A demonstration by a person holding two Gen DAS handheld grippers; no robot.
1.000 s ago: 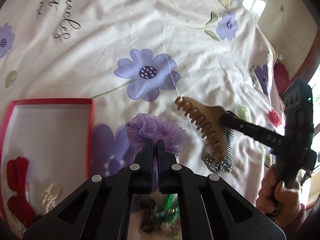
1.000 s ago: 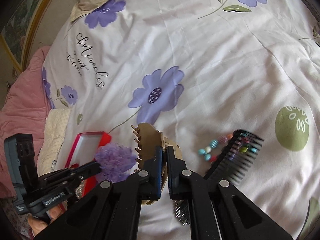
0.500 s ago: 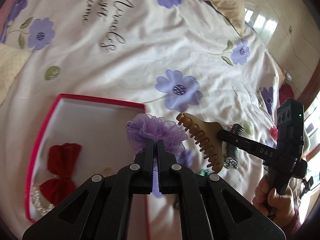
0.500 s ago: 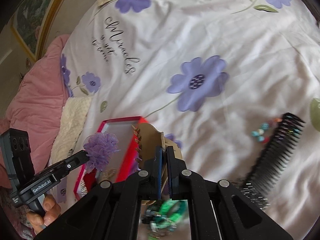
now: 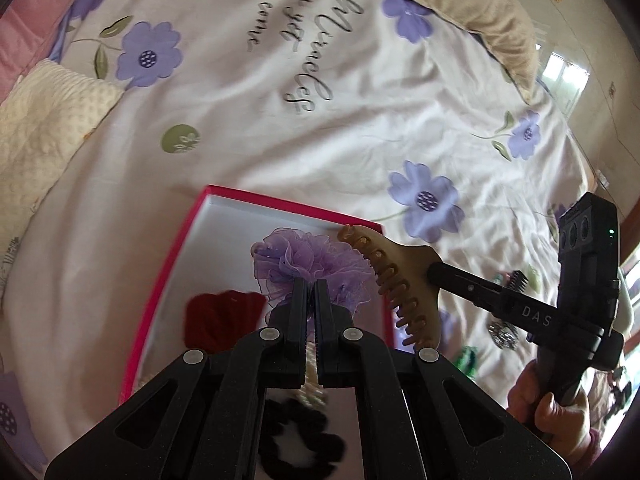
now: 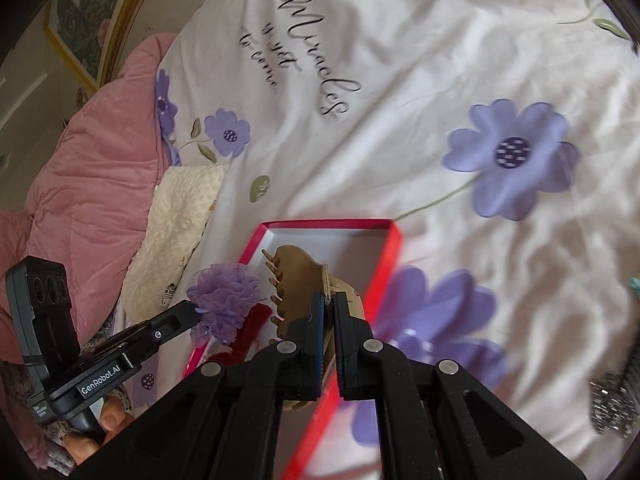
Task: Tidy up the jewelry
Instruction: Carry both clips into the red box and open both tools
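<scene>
A red-rimmed white box [image 5: 280, 206] [image 6: 392, 240] lies on the flowered bedsheet. My left gripper [image 5: 311, 286] [image 6: 192, 312] is shut on a purple frilly scrunchie [image 5: 308, 264] [image 6: 226, 300] and holds it above the box. My right gripper [image 6: 329, 300] [image 5: 434, 274] is shut on a tan claw hair clip [image 6: 296, 280] [image 5: 396, 276], held above the box's right rim, close beside the scrunchie. A red bow [image 5: 220, 316], a string of pearls [image 5: 314, 386] and a black scrunchie [image 5: 304, 440] lie in the box.
A silver sparkly piece [image 5: 504, 332] [image 6: 612, 404], a black comb [image 5: 518, 280] and green beads [image 5: 466, 360] lie on the sheet right of the box. A cream blanket [image 5: 44, 128] and pink quilt [image 6: 84, 184] lie to the left. A tan pillow [image 5: 472, 8] is at the back.
Both grippers have moved left from the sheet to above the box, carrying the scrunchie and the clip. The comb and beads have slid off to the right of the views.
</scene>
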